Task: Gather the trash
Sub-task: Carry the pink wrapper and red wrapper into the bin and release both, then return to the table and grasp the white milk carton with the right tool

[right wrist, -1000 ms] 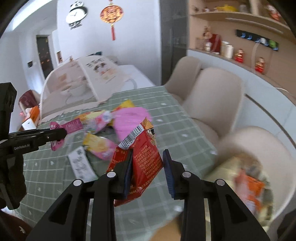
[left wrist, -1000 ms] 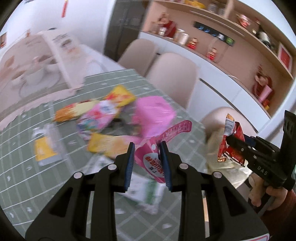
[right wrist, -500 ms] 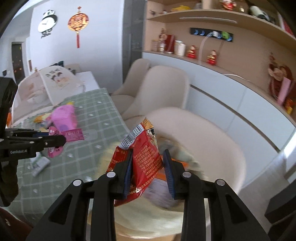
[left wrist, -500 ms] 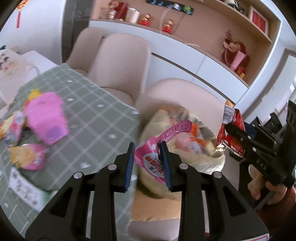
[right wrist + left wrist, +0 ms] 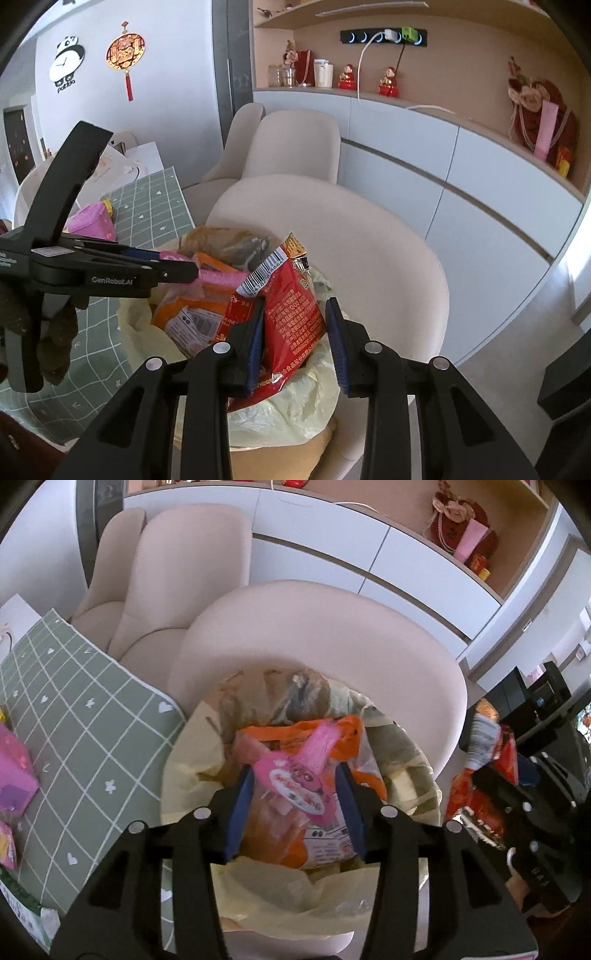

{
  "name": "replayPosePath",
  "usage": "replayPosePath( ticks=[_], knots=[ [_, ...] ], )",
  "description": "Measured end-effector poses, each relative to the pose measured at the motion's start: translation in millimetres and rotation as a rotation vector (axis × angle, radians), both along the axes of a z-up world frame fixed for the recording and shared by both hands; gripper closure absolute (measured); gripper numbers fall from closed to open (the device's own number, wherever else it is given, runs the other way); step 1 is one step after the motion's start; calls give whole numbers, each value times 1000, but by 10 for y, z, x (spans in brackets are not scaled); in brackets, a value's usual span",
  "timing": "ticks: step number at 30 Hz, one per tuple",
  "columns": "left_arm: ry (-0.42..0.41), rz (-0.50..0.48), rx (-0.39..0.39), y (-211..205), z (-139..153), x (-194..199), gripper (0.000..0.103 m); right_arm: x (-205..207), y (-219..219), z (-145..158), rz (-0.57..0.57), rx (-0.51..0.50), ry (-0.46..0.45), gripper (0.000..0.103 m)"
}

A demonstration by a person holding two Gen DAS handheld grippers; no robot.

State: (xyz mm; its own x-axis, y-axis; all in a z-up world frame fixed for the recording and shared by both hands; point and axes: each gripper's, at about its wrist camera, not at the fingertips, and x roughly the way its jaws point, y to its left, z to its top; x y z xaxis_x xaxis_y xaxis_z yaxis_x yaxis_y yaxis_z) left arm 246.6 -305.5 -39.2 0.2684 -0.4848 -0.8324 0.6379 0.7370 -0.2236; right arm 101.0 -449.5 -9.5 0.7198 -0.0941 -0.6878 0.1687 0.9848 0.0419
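A bin lined with a pale yellow bag (image 5: 258, 878) holds orange and brown wrappers. My left gripper (image 5: 294, 775) hangs right over it, its jaws opening. A pink snack wrapper (image 5: 317, 746) lies loose between the fingers, and neither pad presses on it. In the right wrist view my right gripper (image 5: 294, 310) is over the bin's near rim (image 5: 295, 406), shut on a puffy red snack packet (image 5: 288, 288) with a barcode at the top. The left gripper (image 5: 184, 269) reaches in from the left there, with the pink wrapper (image 5: 221, 277) at its tips.
A round beige chair back (image 5: 332, 627) curves behind the bin, with more beige chairs (image 5: 291, 147) beyond. The green checked tablecloth (image 5: 92, 738) lies left of the bin, with pink packets (image 5: 14, 775) on it. White cabinets and a shelf of ornaments (image 5: 535, 110) line the right wall.
Both grippers swung from the table to over the bin. The left gripper's fingers spread apart and let go of the pink wrapper. The right gripper still grips the red packet.
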Motion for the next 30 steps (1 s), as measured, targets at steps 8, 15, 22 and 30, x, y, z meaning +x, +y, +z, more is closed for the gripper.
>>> replayPosePath(
  ticks=[8, 15, 22, 30],
  knots=[
    [-31, 65, -48, 319, 242, -22, 55, 317, 124, -97, 54, 65, -2, 72],
    [-29, 184, -52, 995, 312, 19, 55, 935, 376, -280, 103, 74, 87, 72],
    [15, 290, -37, 1607, 153, 8, 55, 1147, 480, -681, 105, 107, 253, 72],
    [66, 352, -32, 1996, -50, 3, 55, 1085, 472, -685, 67, 108, 284, 71]
  ],
)
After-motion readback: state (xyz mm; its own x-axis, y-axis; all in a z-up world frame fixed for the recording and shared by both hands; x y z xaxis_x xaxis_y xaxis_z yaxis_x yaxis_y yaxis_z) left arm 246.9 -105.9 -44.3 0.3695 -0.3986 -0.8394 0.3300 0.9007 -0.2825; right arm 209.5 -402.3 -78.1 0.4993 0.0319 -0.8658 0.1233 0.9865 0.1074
